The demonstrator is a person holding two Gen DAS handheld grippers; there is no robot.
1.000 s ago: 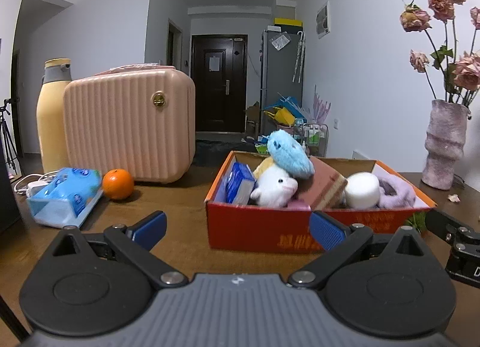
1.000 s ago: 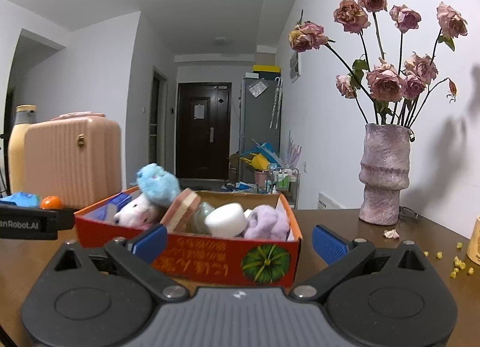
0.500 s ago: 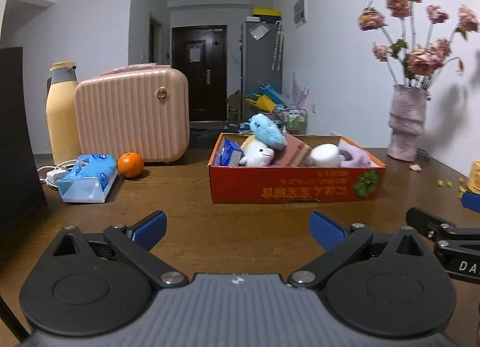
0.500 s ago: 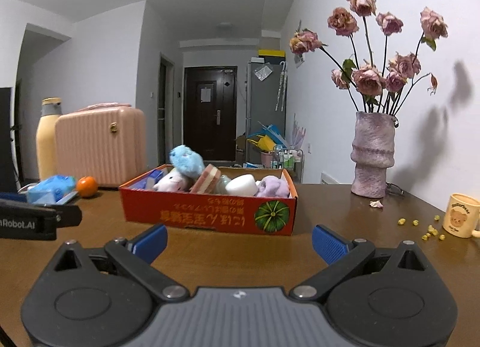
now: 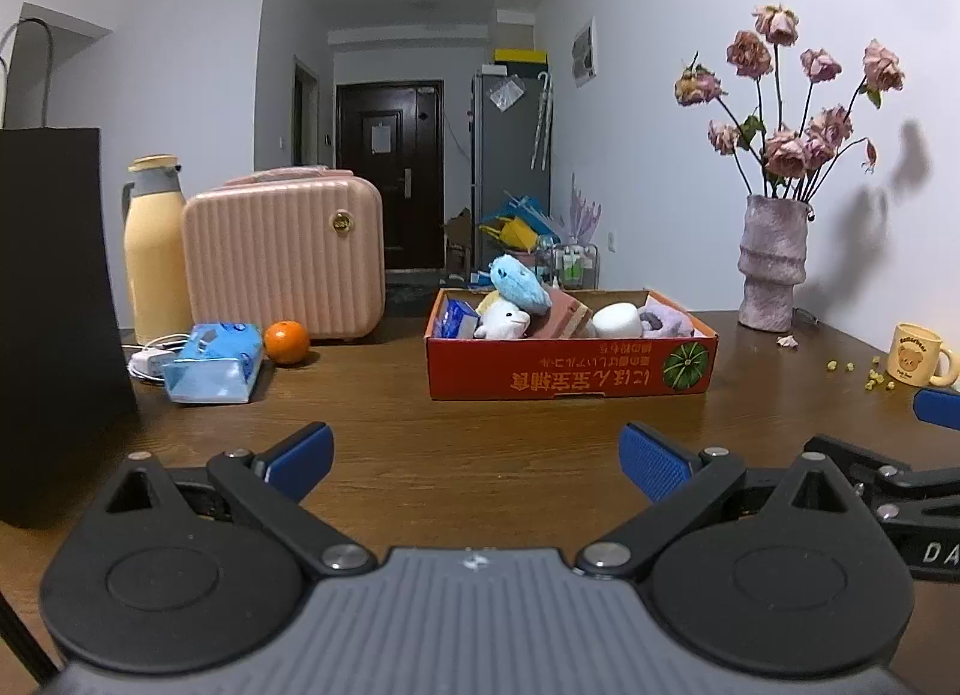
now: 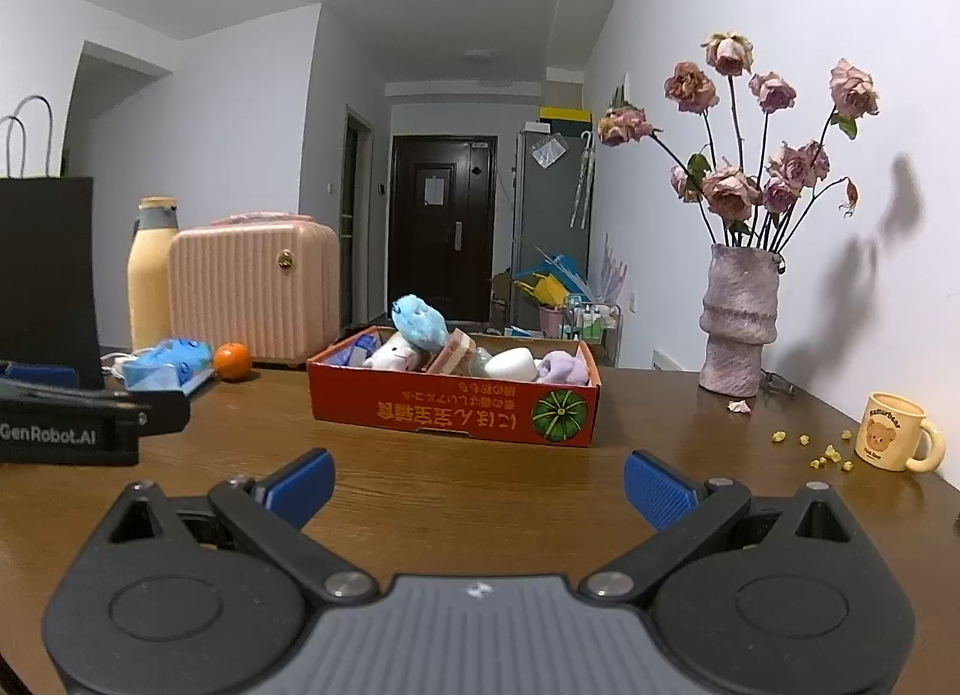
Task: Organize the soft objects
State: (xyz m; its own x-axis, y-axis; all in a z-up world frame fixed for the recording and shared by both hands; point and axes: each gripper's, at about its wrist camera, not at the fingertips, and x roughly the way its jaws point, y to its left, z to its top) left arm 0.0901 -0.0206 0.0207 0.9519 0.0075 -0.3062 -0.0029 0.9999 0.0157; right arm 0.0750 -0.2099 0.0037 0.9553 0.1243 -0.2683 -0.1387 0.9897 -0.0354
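Bare desk [image 5: 480, 455] ahead of both grippers, bounded left by black bag [image 5: 54, 305], right by mug [image 6: 894, 431] and crumbs. Left gripper [image 5: 477, 458] and right gripper [image 6: 480, 482]: jaws spread, empty. Red box [image 6: 450, 413] of soft toys [image 6: 417, 320] well ahead, centred, apart from both.

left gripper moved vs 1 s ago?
Yes. The left gripper has pulled back: the red cardboard box shrank in its view, and more bare wooden table lies ahead of it.
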